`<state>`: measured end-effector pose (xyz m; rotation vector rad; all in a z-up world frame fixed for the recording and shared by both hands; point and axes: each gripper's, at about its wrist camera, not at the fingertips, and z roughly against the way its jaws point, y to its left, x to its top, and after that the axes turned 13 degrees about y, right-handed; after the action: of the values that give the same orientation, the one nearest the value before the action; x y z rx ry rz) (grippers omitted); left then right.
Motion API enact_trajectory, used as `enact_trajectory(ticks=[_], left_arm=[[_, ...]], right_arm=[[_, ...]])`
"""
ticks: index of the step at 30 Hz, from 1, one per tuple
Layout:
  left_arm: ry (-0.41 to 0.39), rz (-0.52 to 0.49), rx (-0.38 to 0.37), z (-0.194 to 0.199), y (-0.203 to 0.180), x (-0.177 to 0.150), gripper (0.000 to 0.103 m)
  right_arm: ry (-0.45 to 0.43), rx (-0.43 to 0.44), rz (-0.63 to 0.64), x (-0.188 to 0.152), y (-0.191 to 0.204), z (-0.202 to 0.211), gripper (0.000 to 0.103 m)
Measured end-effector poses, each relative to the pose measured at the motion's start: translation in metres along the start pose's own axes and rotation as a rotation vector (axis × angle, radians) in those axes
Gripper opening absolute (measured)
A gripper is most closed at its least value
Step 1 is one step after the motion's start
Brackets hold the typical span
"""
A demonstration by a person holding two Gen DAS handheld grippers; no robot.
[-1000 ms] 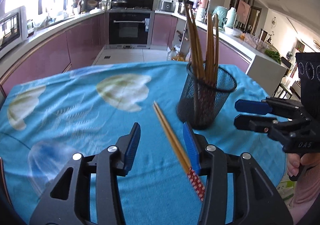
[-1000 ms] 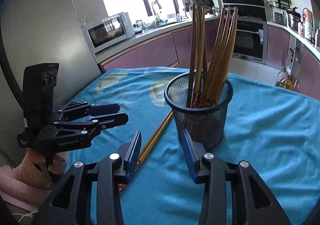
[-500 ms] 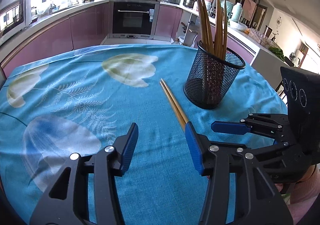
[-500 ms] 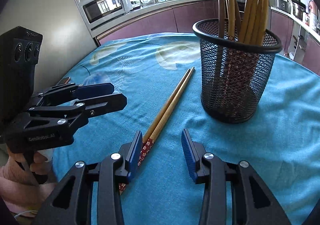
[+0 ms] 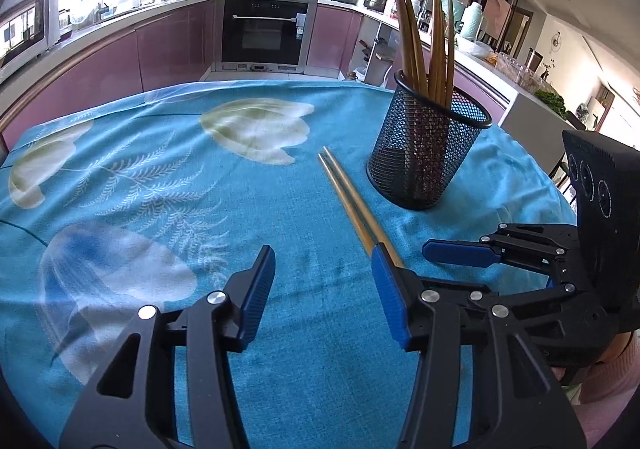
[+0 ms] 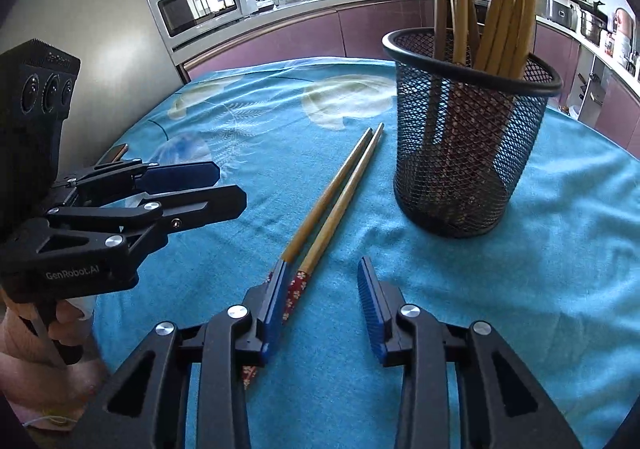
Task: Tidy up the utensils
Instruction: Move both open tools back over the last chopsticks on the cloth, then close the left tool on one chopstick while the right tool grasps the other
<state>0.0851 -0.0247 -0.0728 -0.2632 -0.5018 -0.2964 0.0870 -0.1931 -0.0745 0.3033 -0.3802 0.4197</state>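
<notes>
right tool point(image 6: 322, 303) closing, chopsticks point(image 6: 336, 195) between

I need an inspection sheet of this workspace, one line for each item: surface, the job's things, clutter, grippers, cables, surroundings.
Surface: round table under a turquoise flower-print cloth.
Job's things: black wire-mesh cup holding upright wooden chopsticks; two loose wooden chopsticks with red patterned ends lying beside it.
Clutter: nothing seen.
Grippers: left gripper open, nothing between its pads; right gripper closing around the loose pair's red ends, not yet clamped.
Cables: nothing seen.
Surroundings: kitchen with purple cabinets, black oven, microwave.
</notes>
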Motion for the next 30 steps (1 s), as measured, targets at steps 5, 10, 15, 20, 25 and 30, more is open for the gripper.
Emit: enact_trajectory(ticks=[5, 10, 15, 20, 25, 30], left_arm=[[0.016, -0.02, -0.004, -0.006, -0.006, -0.001, 0.05], [0.03, -0.035, -0.004, -0.012, -0.011, -0.002, 0.05], [0.041, -0.035, 0.001, -0.016, -0.011, -0.002, 0.05], [0.053, -0.037, 0.005, -0.019, -0.011, -0.003, 0.05], [0.066, -0.055, -0.005, -0.025, -0.017, -0.001, 0.05], [0.089, -0.077, 0.001, -0.032, -0.027, 0.004, 0.048]], right_arm=[[0.004, 0.01, -0.019, -0.001, -0.006, 0.002, 0.032], [0.011, -0.009, -0.014, 0.005, -0.007, 0.0, 0.031], [0.014, -0.027, 0.002, 0.02, -0.005, -0.009, 0.027], [0.009, -0.013, -0.026, 0.028, -0.012, -0.013, 0.015], [0.009, 0.027, -0.061, 0.019, -0.022, -0.009, 0.007], [0.01, 0.04, -0.086, 0.006, -0.03, -0.002, 0.006]])
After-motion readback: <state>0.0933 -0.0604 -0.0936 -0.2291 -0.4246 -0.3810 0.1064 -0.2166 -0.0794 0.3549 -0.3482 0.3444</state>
